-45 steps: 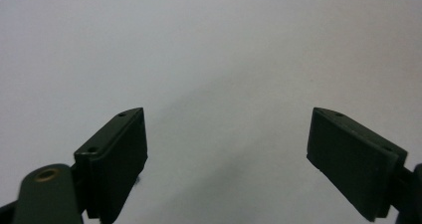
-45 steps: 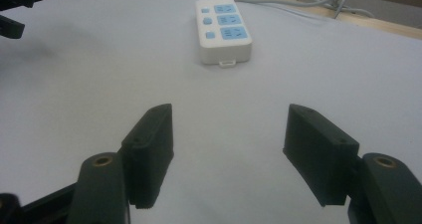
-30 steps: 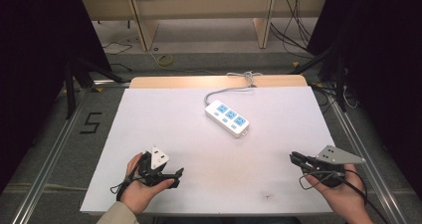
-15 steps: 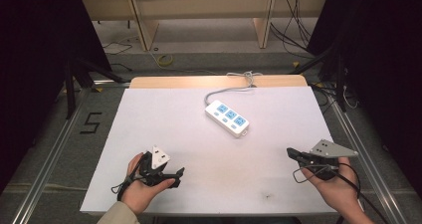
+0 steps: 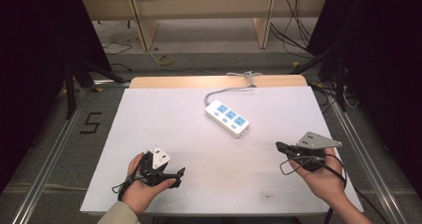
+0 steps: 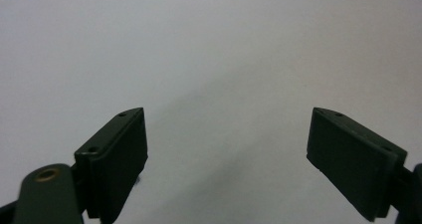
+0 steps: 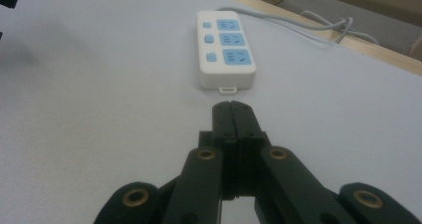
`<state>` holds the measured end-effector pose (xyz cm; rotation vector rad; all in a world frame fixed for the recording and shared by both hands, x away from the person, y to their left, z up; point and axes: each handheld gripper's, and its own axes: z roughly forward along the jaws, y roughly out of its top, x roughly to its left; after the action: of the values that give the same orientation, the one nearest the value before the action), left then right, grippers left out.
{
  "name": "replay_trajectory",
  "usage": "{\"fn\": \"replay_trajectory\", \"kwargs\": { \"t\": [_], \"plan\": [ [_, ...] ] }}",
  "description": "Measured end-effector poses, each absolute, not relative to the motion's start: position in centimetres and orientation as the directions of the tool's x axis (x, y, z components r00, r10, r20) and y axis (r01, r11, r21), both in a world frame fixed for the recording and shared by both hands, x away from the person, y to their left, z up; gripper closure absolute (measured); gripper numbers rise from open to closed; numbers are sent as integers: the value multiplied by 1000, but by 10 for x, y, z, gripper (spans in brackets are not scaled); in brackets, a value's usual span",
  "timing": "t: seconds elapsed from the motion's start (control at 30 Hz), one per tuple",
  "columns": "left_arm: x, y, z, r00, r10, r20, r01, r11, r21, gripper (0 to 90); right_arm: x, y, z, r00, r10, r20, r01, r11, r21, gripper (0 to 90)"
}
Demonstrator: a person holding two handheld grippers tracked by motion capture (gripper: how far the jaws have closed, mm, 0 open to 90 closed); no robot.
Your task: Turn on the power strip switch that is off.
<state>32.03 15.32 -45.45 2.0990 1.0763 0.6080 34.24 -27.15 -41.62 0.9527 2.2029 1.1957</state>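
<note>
A white power strip (image 5: pixel 227 117) with blue sockets lies at the middle back of the white table (image 5: pixel 199 149), its grey cord running off the far edge. In the right gripper view the power strip (image 7: pixel 223 49) lies just ahead of my right gripper (image 7: pixel 232 106), whose jaws are pressed together with nothing between them. In the high view that right gripper (image 5: pixel 279 146) sits at the table's right front, pointing left. My left gripper (image 5: pixel 180 175) rests at the left front, held in a hand. The left gripper (image 6: pixel 226 134) is open over bare table surface.
The strip's cord (image 5: pixel 234 84) bunches at the wooden back edge (image 5: pixel 214 81). Dark stands and cables flank the table on both sides. A "5" mark (image 5: pixel 91 123) is on the floor at left.
My right gripper has shifted slightly left and away from the front edge. The left gripper and the power strip stay where they were.
</note>
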Motion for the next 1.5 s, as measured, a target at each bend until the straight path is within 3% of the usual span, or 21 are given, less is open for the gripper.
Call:
{"fn": "replay_trajectory", "kwargs": {
  "t": [1.5],
  "plan": [
    [321, 151, -456, 553, 828, 94, 507, -424, 750, 157, 390, -232, -415, -666, 744, -60, 360, 391, 847, 900]
  ]
}}
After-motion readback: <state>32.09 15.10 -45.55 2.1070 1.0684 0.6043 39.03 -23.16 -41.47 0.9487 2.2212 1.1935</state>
